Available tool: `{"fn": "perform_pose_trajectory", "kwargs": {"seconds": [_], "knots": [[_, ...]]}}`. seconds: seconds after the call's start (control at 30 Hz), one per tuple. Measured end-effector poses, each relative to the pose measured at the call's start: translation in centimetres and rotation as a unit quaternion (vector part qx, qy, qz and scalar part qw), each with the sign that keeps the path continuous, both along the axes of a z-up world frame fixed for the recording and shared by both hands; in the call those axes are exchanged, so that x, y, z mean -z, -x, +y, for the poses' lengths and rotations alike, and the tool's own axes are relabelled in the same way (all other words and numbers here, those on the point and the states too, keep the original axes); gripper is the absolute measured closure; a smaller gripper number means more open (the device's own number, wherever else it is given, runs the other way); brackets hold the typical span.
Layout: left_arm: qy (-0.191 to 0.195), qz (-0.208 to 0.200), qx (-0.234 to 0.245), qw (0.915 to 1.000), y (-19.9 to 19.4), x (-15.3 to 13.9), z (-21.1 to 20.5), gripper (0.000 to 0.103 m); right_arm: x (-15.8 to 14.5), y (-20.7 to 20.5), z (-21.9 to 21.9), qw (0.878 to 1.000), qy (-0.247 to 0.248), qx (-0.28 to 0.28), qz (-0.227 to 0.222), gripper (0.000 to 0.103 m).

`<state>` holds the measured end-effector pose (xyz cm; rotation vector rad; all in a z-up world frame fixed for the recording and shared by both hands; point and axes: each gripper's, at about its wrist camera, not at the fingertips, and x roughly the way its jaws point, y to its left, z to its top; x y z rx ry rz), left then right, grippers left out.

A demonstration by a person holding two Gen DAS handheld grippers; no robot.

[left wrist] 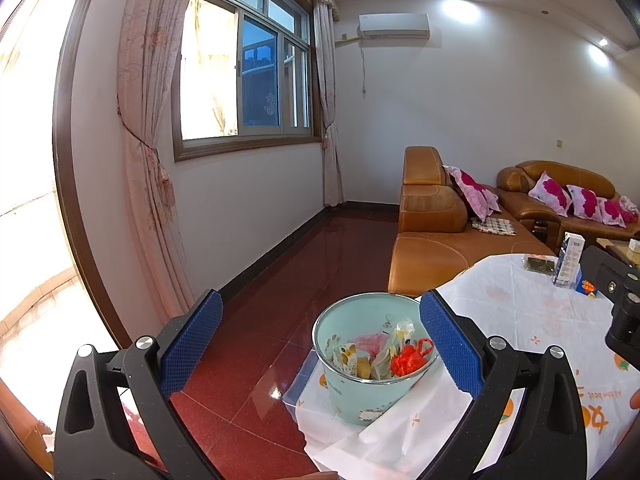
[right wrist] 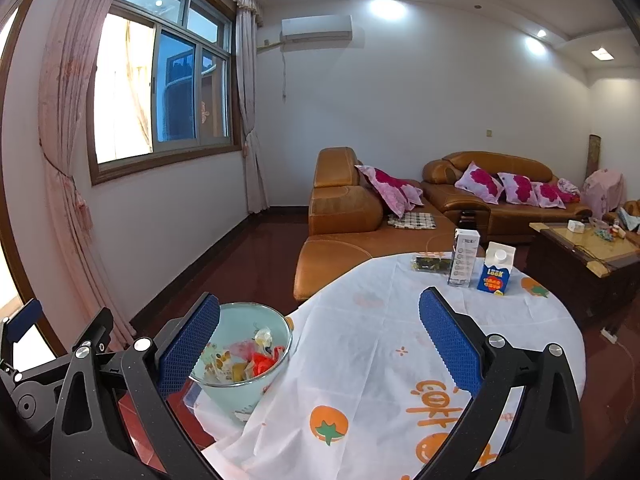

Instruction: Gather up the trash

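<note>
Left hand-held gripper [left wrist: 320, 340]: blue-padded fingers [left wrist: 196, 344] spread wide, nothing between them, held above the desk's near-left edge. A pale green bin [left wrist: 370, 376] sits on the desk [left wrist: 540, 320] at that edge, seen between the left fingers but not touched. Inside it: red mesh bundle [left wrist: 412, 358], pink wrapper, yellowish packets.

Right hand-held gripper [right wrist: 320, 344]: fingers also spread, empty, over the white cloth printed with orange fruit. In the right wrist view the bin [right wrist: 244, 376] lies just behind the left finger pad [right wrist: 188, 348].

At the far edge of the desk: dark flat packet [right wrist: 432, 263], upright white box [right wrist: 464, 258], blue carton [right wrist: 496, 268] close beside it, well apart from the bin.

Beyond: tan leather sofa [right wrist: 348, 208] with pink cushions, coffee table [right wrist: 580, 256] at right.
</note>
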<state>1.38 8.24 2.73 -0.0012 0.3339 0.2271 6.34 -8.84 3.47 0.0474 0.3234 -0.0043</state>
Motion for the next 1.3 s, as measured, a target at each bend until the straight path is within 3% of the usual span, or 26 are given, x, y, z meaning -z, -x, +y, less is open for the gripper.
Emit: {"fn": "perform_pose_trajectory", "kwargs": {"seconds": [0.3, 1.3], "knots": [[0.006, 0.006, 0.001, 1.0000, -0.1, 0.1, 0.1, 0.006, 0.5, -0.7, 1.2, 0.999, 0.031, 0.009, 0.011, 0.005], [-0.004, -0.007, -0.001, 1.0000, -0.1, -0.2, -0.2, 0.006, 0.2, -0.3, 1.0, 1.000, 0.022, 0.002, 0.010, 0.005]]}}
